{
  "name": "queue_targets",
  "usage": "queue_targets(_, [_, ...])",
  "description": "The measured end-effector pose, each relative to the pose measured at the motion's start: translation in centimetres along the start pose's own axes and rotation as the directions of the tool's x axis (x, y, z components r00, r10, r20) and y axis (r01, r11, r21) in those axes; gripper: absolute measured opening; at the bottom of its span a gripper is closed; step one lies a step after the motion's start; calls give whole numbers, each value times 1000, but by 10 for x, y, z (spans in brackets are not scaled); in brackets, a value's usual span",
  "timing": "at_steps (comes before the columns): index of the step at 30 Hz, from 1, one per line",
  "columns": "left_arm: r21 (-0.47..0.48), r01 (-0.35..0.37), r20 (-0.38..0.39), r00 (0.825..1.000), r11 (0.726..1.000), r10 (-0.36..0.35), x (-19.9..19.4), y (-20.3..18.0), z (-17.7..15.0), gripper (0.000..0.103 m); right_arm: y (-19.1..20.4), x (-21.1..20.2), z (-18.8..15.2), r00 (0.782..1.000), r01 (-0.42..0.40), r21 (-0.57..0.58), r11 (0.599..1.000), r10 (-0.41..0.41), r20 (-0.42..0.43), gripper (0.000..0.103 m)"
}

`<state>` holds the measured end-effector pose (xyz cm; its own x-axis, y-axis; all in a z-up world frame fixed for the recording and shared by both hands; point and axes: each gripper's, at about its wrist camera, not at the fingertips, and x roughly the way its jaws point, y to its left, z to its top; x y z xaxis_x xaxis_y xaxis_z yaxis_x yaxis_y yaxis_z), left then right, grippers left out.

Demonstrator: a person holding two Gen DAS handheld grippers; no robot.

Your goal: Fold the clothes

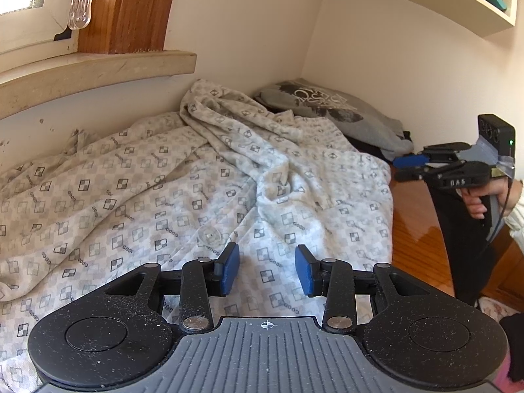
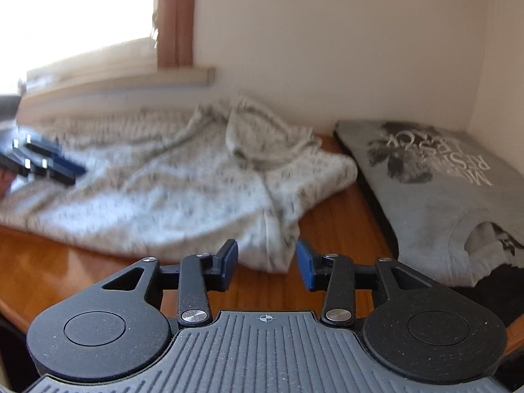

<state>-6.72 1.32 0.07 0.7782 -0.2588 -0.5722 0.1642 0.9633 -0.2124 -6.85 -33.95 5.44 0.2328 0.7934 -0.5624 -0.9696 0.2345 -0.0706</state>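
A pale garment printed with small checked squares (image 1: 203, 177) lies crumpled across the wooden tabletop (image 1: 416, 226), bunched into a ridge near the wall under the window sill (image 1: 98, 72). A clear round button (image 1: 209, 236) sits on the cloth just ahead of the left tool. In the corner behind it rests a folded grey T-shirt with a dark print (image 2: 435, 177), lying on dark fabric; its edge nearly meets the pale garment's far end. A shelf (image 1: 471, 3) with coloured items hangs high on the right wall.

The left tool (image 1: 267, 273) hovers low over the pale garment, angled downward, its blue pads apart with only flat cloth below them and nothing gripped.

The right tool (image 2: 267, 265) sits near the tabletop's right edge, tilted down toward a hanging corner of the pale garment, which lies just between and beyond its tips. Its pads stand apart and do not press the cloth. In the left view a hand (image 1: 481, 201) holds this tool by its pistol grip, level above the tabletop's edge; the right view is blurred.
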Motion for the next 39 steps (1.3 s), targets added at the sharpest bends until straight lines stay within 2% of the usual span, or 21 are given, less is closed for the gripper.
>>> queue_targets(5, [-7, 4, 1, 1000, 1000, -4, 0, 1, 1, 42, 6, 16, -2, 999, 4, -63, 998, -7, -39, 41])
queue_targets(6, [-7, 5, 1, 1000, 1000, -5, -1, 1, 1, 42, 6, 18, -1, 999, 3, -66, 998, -6, -42, 38])
queue_targets(7, [-7, 6, 1, 1000, 1000, -6, 0, 1, 1, 43, 5, 19, 0, 999, 9, -72, 997, -12, -43, 15])
queue_targets(8, [-9, 7, 1, 1000, 1000, -7, -1, 1, 1, 43, 4, 16, 2, 999, 34, -86, 996, -37, -36, 3])
queue_targets(11, [-13, 10, 3, 1000, 1000, -10, -1, 2, 1, 43, -2, 5, 10, 992, 125, -119, 985, -126, -6, 0])
queue_targets(13, [-16, 12, 3, 1000, 1000, -11, -1, 3, 1, 43, -15, -1, 14, 965, 264, -95, 960, -262, 26, 1])
queue_targets(14, [-19, 13, 4, 1000, 1000, -13, -1, 4, 1, 43, -22, -4, 15, 952, 307, -80, 948, -306, 31, 1])
queue_targets(18, [-21, 15, 10, 1000, 1000, -15, -2, 4, 2, 44, -27, -11, 7, 963, 270, -28, 963, -269, 31, 1])
queue_targets(21, [1, -16, 16, 1000, 1000, 16, -8, 2, 2, 45, -7, -7, 4, 981, 186, -8, 982, -185, 55, 7])
queue_targets(22, [8, -27, 16, 1000, 1000, 27, -10, 1, 2, 45, 2, -5, 5, 987, 153, -7, 988, -152, 58, 17])
queue_targets(25, [16, -64, 15, 998, 998, 64, -21, 1, -3, 53, 22, 5, 9, 995, 80, -8, 997, -79, 59, 37])
queue_targets(26, [16, -69, 14, 997, 997, 69, -24, 1, -4, 55, 27, 8, 10, 996, 61, -6, 998, -61, 58, 40])
queue_targets(28, [13, -74, 21, 997, 997, 74, -32, 1, -7, 56, 27, 9, 10, 997, 43, 24, 999, -44, 64, 52])
queue_targets(31, [6, -70, 40, 997, 998, 70, -45, 3, -13, 56, 17, 11, 7, 997, 30, 103, 994, -36, 63, 59])
queue_targets(35, [-14, -67, 42, 997, 998, 68, -52, 12, -23, 57, 15, 16, 3, 999, 1, 147, 989, -8, 47, 59])
queue_targets(36, [-20, -68, 39, 997, 997, 69, -52, 14, -24, 57, 16, 18, 2, 999, 6, 139, 990, -11, 39, 55])
queue_targets(37, [-28, -67, 34, 997, 997, 68, -51, 16, -25, 57, 18, 19, 3, 999, 13, 129, 992, -17, 29, 36])
queue_targets(38, [-24, -69, 32, 997, 997, 70, -51, 16, -26, 57, 20, 21, 3, 1000, 21, 119, 993, -23, 18, 21])
queue_targets(39, [-21, -71, 30, 997, 997, 71, -52, 16, -26, 57, 22, 23, 4, 1000, 28, 109, 994, -29, 7, 13])
